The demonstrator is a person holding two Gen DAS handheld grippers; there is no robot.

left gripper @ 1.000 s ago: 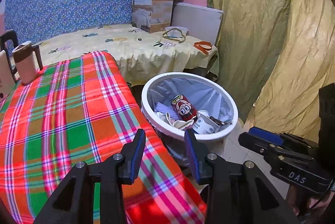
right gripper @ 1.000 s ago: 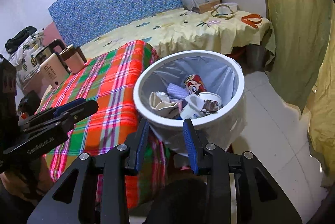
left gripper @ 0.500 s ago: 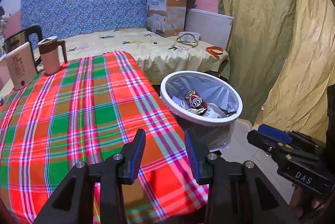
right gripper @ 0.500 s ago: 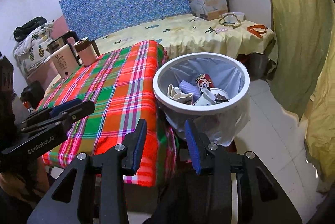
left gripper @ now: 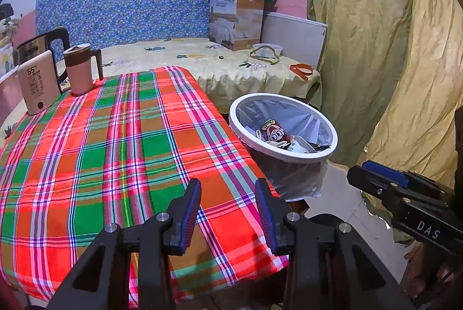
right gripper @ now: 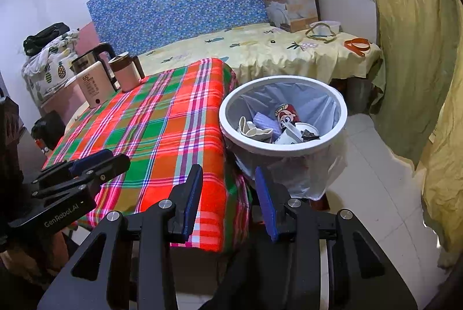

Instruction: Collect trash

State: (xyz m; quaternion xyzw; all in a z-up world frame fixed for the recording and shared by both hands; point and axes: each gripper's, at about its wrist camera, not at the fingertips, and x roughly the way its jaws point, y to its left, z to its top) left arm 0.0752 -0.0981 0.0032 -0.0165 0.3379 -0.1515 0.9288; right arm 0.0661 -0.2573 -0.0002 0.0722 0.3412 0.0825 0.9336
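Both claws — left claw [left gripper: 227, 213], right claw [right gripper: 228, 201] — hanging apart, holding nothing. Trash [right gripper: 285, 126] sitting in bin [right gripper: 341, 119] beside table [right gripper: 162, 133] — likely light, crushable cups; pinching rims looking easiest.

Left gripper [left gripper: 227, 211] is showing black arms, blue pads [left gripper: 191, 211] and silver screws. Right gripper [right gripper: 228, 203] is matching it, lettered "DAS".

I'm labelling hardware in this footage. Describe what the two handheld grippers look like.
Both are matte black frames with triangular cut-outs and silver screws. Each carries two flat fingers with ribbed blue pads. The left gripper reads "GenRobot.AI" in white on its side in the right wrist view; the right gripper reads "DAS" in the left wrist view. No cables or sleeves show.
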